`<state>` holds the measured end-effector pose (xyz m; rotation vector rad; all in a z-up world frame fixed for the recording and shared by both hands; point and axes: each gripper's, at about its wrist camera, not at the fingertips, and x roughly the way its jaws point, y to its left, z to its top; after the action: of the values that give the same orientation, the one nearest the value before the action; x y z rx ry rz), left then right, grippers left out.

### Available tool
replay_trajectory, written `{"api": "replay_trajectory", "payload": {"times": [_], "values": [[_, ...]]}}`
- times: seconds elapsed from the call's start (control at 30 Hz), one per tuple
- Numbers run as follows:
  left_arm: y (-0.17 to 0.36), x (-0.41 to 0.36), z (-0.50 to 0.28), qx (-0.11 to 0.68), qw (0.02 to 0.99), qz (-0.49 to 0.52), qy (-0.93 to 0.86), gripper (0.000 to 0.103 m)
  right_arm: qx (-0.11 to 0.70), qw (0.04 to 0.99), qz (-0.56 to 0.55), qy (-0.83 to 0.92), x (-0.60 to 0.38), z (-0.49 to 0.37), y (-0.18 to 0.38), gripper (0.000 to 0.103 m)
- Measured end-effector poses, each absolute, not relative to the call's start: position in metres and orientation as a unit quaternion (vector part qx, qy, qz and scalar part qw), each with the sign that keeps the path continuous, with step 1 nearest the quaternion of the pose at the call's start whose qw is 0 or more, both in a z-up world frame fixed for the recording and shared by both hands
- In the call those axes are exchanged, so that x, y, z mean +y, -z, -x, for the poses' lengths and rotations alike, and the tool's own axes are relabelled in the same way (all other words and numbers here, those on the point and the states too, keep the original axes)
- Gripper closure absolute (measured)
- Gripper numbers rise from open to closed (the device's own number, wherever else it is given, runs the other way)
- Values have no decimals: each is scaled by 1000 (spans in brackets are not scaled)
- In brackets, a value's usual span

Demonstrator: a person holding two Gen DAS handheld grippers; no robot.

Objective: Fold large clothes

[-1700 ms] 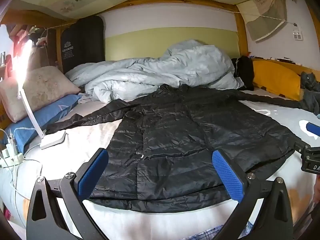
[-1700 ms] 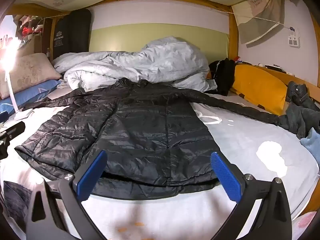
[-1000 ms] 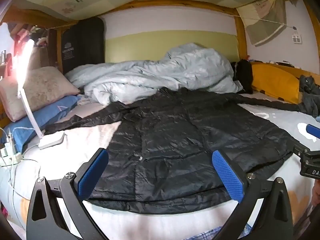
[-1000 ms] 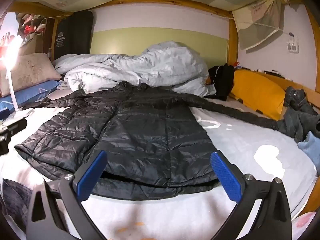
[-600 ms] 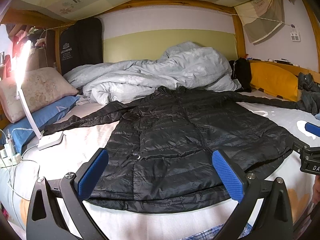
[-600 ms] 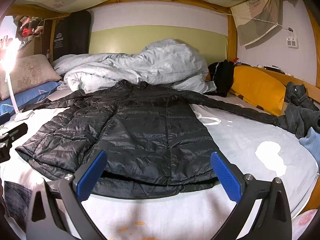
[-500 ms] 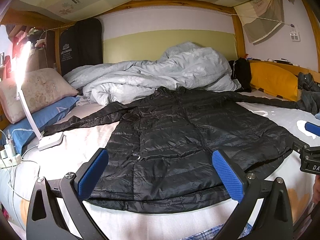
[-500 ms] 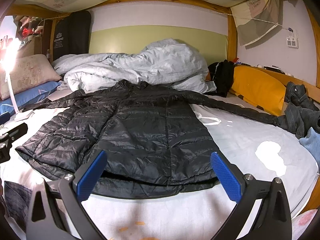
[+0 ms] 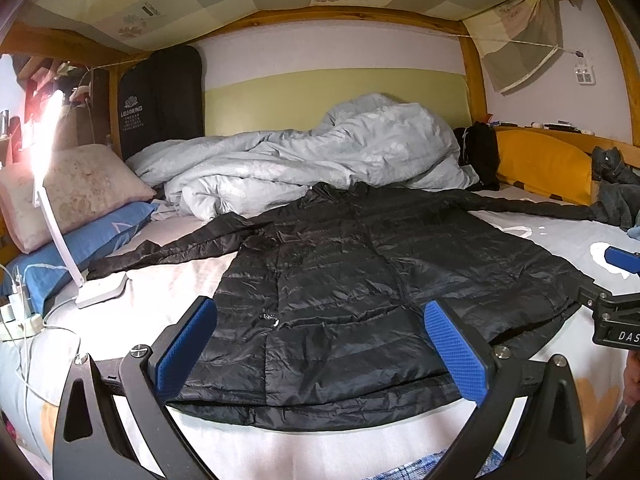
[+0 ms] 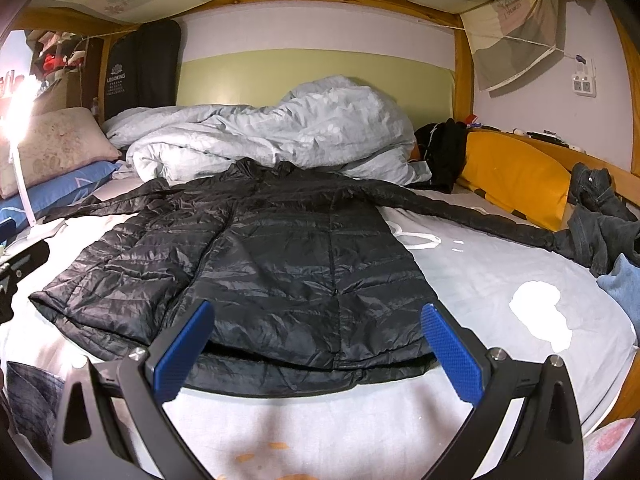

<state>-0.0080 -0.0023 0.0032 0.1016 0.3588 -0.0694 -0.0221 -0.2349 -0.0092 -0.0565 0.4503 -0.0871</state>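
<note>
A long black quilted jacket (image 9: 340,280) (image 10: 280,264) lies flat on the bed, collar toward the far wall, hem toward me. One sleeve (image 9: 168,246) stretches left toward the lamp base; the other sleeve (image 10: 472,216) reaches right to a heap of dark clothes. My left gripper (image 9: 320,344) hovers open over the hem, blue pads wide apart, nothing between them. My right gripper (image 10: 316,344) is likewise open above the hem's right part. The right gripper's tip (image 9: 620,260) shows at the right edge of the left wrist view.
A crumpled pale grey duvet (image 9: 320,160) is piled behind the jacket. Pillows (image 9: 68,192), a lit white desk lamp (image 9: 60,216) and charger cables (image 9: 20,312) crowd the left side. A yellow cushion (image 10: 516,176) and dark jeans (image 10: 600,216) lie along the right rail.
Both views dipped lower and came back up slightly; the jacket lies as before and both grippers stay open.
</note>
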Motion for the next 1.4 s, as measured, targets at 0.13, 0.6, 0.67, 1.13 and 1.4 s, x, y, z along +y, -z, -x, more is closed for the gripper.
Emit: {"api": "replay_trajectory", "payload": {"times": [0.13,0.6,0.67,1.13,1.4], "values": [[-3,-3,7,178,982,-52,34,0,223,973,27,43,-235,22,9,0],[-2,-2,7,178,982,-53,34,0,223,973,28,43,-235,22,9,0],[-2,-2,7,178,982,-53,35,0,223,974,27,44,-235,23,9,0],[-3,-5,13,170,983,-57,40,0,225,973,27,44,-235,23,9,0],[-3,-5,15,169,984,-50,40,0,231,971,31,46,-234,18,12,0]]}}
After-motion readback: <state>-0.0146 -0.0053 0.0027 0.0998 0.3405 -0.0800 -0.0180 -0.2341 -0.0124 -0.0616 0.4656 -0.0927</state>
